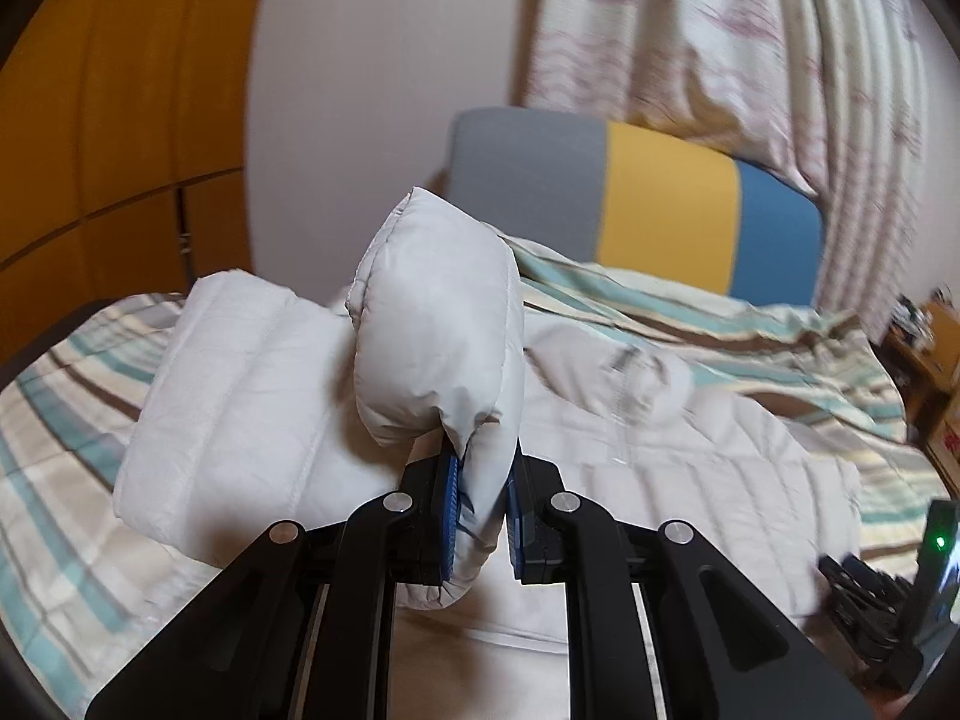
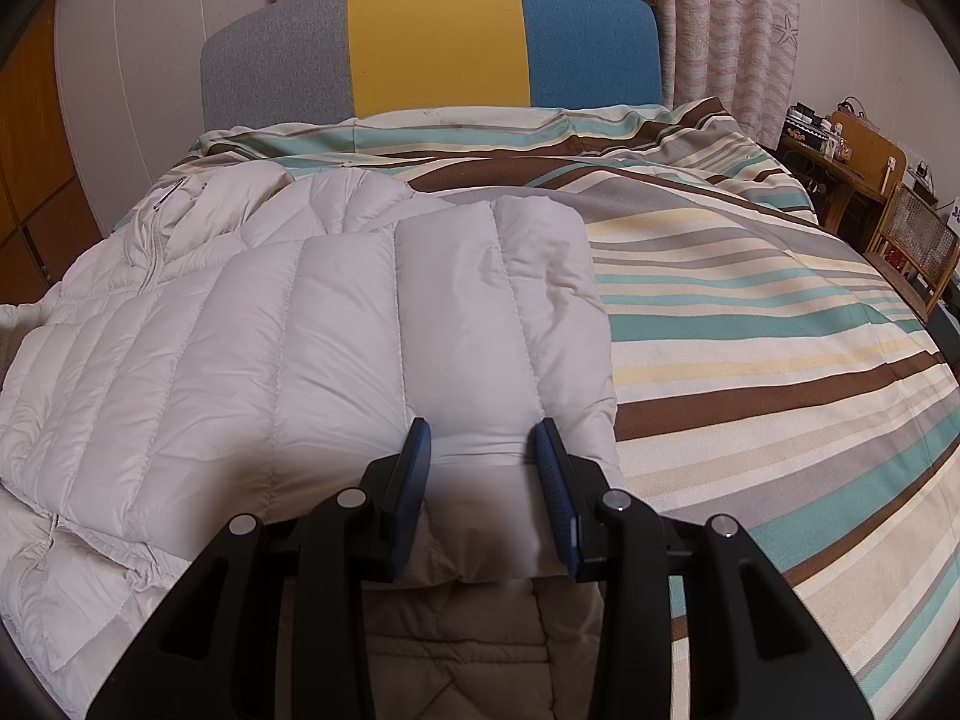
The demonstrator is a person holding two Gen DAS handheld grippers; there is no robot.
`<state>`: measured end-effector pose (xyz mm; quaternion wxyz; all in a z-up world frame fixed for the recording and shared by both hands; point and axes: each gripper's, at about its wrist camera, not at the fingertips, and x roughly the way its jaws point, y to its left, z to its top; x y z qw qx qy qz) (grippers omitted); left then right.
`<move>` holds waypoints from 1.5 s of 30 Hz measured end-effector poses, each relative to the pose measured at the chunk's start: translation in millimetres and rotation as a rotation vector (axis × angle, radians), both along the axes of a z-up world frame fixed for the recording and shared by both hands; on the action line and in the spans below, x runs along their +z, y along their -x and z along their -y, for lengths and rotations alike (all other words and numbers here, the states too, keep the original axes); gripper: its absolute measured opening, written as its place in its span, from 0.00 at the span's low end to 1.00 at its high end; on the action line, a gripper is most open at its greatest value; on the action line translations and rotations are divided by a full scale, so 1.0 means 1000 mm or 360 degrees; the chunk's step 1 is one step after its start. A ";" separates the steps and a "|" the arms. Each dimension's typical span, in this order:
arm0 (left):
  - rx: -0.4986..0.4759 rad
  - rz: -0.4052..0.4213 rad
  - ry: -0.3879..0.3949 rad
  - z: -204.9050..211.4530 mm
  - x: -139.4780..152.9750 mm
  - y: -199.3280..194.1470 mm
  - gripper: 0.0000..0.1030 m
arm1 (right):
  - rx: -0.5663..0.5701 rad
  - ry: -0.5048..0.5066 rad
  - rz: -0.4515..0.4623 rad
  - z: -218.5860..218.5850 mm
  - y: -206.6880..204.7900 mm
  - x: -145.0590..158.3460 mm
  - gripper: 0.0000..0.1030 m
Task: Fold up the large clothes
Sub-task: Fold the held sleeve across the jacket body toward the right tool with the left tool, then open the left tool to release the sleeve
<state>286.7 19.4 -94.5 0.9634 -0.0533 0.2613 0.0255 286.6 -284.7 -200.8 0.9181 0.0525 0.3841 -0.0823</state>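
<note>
- Lying across the bed (image 2: 780, 312) is a pale quilted jacket (image 2: 288, 324), spread over the striped cover (image 1: 708, 324) — from the right wrist view it fills the frame from 9 o'clock to the centre, its zip toward 10 o'clock.
- Left gripper (image 1: 483, 498): clamped on a puffy fold of the jacket, the blue pads (image 1: 449, 498) pinching thin fabric while the padded part (image 1: 432, 324) bulges up toward 12 o'clock, lifted off the bed.
- In the left wrist view the rest of the jacket lies below and behind the lifted fold, one quilted section at 9 o'clock, another running toward 3 o'clock; this picture is blurred.
- Right gripper (image 2: 483, 480): partly apart, its pads set on either side of a folded quilted panel at the jacket's near edge — both pads press into the padding, so it is clamped on the jacket.
- That folded panel lies on top of the jacket's body, its right edge beside bare striped cover at 3 o'clock.
- Headboard (image 2: 432, 42) of grey, yellow and blue blocks stands at 12 o'clock, curtain (image 2: 720, 18) behind it toward 1 o'clock.
- Wooden chair (image 2: 912, 246) sits at 3 o'clock beside the bed.
</note>
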 end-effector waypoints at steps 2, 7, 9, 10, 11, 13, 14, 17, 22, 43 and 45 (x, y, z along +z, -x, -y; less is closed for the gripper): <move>-0.0052 -0.0022 -0.0009 0.017 -0.002 -0.002 0.13 | 0.0000 -0.0002 0.0001 0.000 0.000 0.000 0.35; -0.0189 -0.0049 -0.0029 0.060 -0.009 -0.004 0.12 | 0.0002 -0.0008 0.0002 0.000 0.000 0.000 0.35; -0.0244 -0.0068 -0.0041 0.077 -0.012 -0.006 0.13 | 0.0002 -0.0009 0.0003 0.001 0.000 0.000 0.35; -0.0270 -0.0080 -0.0050 0.087 -0.015 -0.008 0.12 | 0.0002 -0.0010 0.0003 0.001 0.000 0.000 0.35; -0.0290 -0.0092 -0.0059 0.095 -0.017 -0.009 0.12 | 0.0003 -0.0012 0.0003 0.001 0.000 0.000 0.35; -0.0335 -0.0131 -0.0072 0.108 -0.023 -0.013 0.12 | 0.0004 -0.0014 0.0004 0.001 0.000 0.000 0.35; -0.0352 -0.0148 -0.0074 0.113 -0.026 -0.014 0.12 | 0.0004 -0.0015 0.0004 0.001 0.000 0.000 0.35; -0.0413 -0.0236 -0.0065 0.128 -0.038 -0.023 0.12 | 0.0005 -0.0017 0.0005 0.001 0.000 0.000 0.35; -0.0555 -0.0306 -0.0034 0.138 -0.049 -0.022 0.72 | 0.0007 -0.0027 0.0008 0.002 0.000 0.000 0.36; -0.0180 -0.0222 0.0257 -0.023 -0.056 0.020 0.73 | 0.0300 -0.0105 0.0297 -0.053 0.030 0.071 0.39; -0.0165 -0.0253 0.0286 -0.027 -0.061 0.016 0.73 | 0.0403 -0.0118 0.0249 -0.074 0.016 0.072 0.30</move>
